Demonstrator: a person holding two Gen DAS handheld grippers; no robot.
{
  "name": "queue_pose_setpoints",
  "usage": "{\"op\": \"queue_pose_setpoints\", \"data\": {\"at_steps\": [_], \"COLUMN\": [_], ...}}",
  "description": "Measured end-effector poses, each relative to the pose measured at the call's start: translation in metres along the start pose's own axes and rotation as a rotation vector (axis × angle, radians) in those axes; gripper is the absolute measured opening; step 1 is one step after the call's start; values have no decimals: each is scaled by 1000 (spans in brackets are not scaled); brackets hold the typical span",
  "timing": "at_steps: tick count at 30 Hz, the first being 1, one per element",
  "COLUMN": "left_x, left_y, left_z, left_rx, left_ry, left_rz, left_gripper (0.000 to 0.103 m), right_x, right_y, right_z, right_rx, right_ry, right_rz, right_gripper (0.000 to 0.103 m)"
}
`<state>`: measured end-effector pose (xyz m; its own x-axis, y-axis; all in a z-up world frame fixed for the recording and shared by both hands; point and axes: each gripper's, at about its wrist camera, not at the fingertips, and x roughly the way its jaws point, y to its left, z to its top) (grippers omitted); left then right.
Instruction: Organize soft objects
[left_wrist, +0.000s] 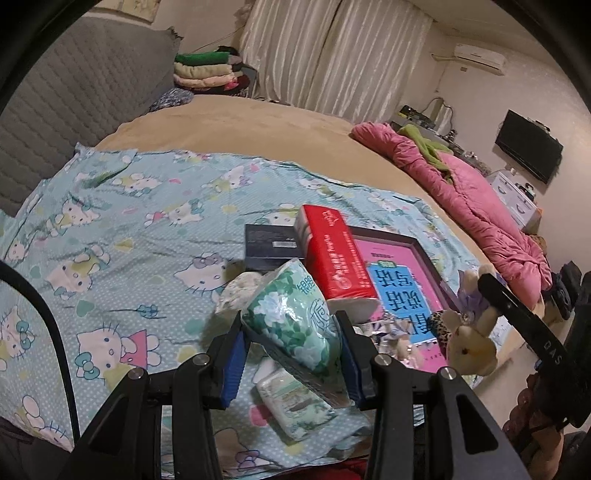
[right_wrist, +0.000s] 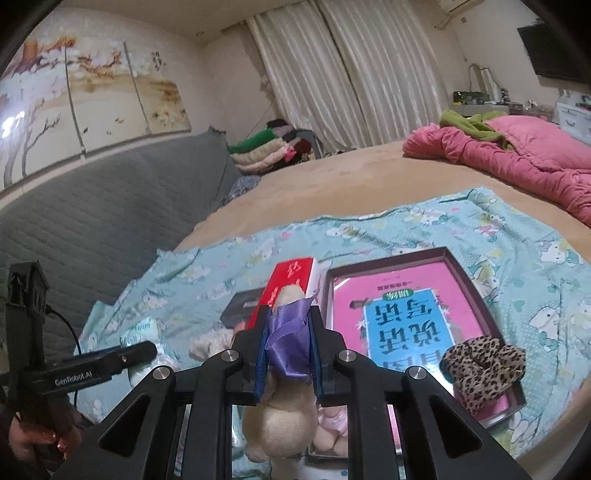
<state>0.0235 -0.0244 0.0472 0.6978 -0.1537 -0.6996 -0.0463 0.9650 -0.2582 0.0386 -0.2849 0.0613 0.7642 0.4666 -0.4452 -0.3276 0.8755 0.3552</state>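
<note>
My left gripper (left_wrist: 290, 325) is shut on a green-and-white tissue pack (left_wrist: 295, 314), held tilted above the bed. A second green tissue pack (left_wrist: 291, 402) lies under it on the sheet. Just behind, a red tissue pack (left_wrist: 332, 254) leans on a dark box (left_wrist: 269, 247). My right gripper (right_wrist: 290, 314) is shut on a cream plush rabbit (right_wrist: 284, 417), its pads pressing the rabbit's purple ribbon (right_wrist: 288, 339). The rabbit (left_wrist: 469, 343) hangs lifted beside a dark tray (right_wrist: 476, 295) holding a pink book (right_wrist: 402, 317). A leopard-print scrunchie (right_wrist: 480, 369) rests on the tray's near corner.
A Hello Kitty sheet (left_wrist: 129, 221) covers the near part of the tan bed (left_wrist: 240, 125). A pink quilt (left_wrist: 480, 206) is bunched at the right edge. Folded clothes (left_wrist: 207, 72) are stacked by the grey headboard (left_wrist: 85, 92). A small white bundle (left_wrist: 240, 291) lies near the dark box.
</note>
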Motion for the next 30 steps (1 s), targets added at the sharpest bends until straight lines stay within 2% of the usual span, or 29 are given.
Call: {"op": "queue_pose_setpoints", "data": {"at_steps": [23, 30], "left_x": [4, 15], "left_y": [-85, -108], "left_z": [9, 9], "left_rx": [158, 205], "left_ry": [10, 39], "left_rz": [-89, -113], "left_gripper": [45, 45], "right_x": [-30, -32], "right_y": [-50, -67], "right_z": [12, 13], "right_rx": [116, 157], "right_ry": [-101, -113], "right_rz": [-74, -93], "right_gripper": [19, 19]}}
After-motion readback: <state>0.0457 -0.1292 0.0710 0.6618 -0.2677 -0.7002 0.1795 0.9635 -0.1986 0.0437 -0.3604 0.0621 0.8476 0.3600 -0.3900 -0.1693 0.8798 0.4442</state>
